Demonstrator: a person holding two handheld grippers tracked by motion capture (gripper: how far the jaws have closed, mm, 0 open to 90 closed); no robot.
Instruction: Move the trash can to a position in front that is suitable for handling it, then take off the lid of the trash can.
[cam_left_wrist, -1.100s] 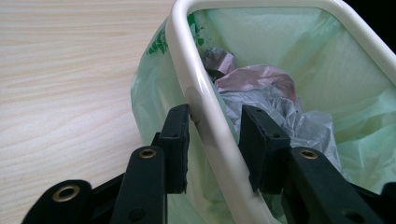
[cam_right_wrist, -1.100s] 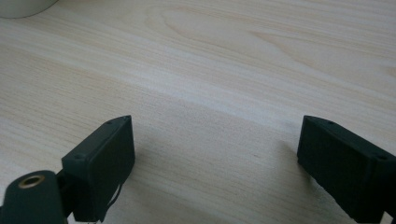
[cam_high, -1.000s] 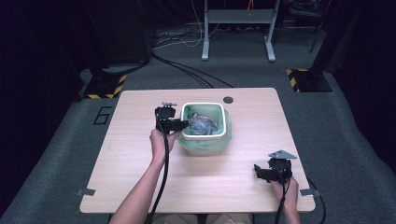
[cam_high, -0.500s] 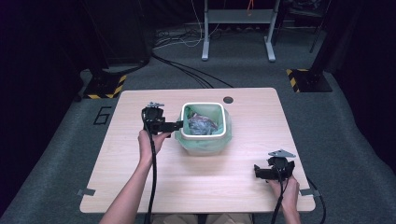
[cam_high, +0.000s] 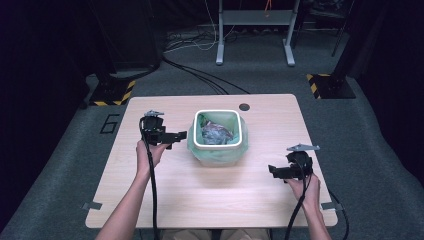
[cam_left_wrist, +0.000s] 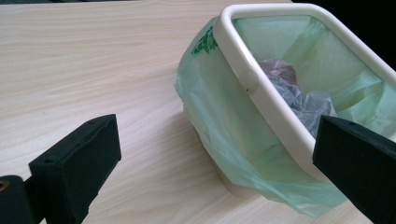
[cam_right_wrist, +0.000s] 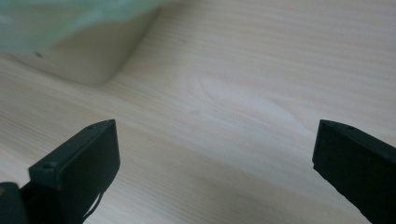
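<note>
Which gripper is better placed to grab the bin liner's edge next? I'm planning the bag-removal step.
Left. The left gripper is open right beside the bin, facing the green liner. The right gripper sits apart, low over the table.

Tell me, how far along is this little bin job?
Done, it seems: crumpled trash lies inside the bin, whose green liner bag is folded over the rim. In hand: nothing; the left gripper beside the bin and the right gripper are open. What's left is unclear.
</note>
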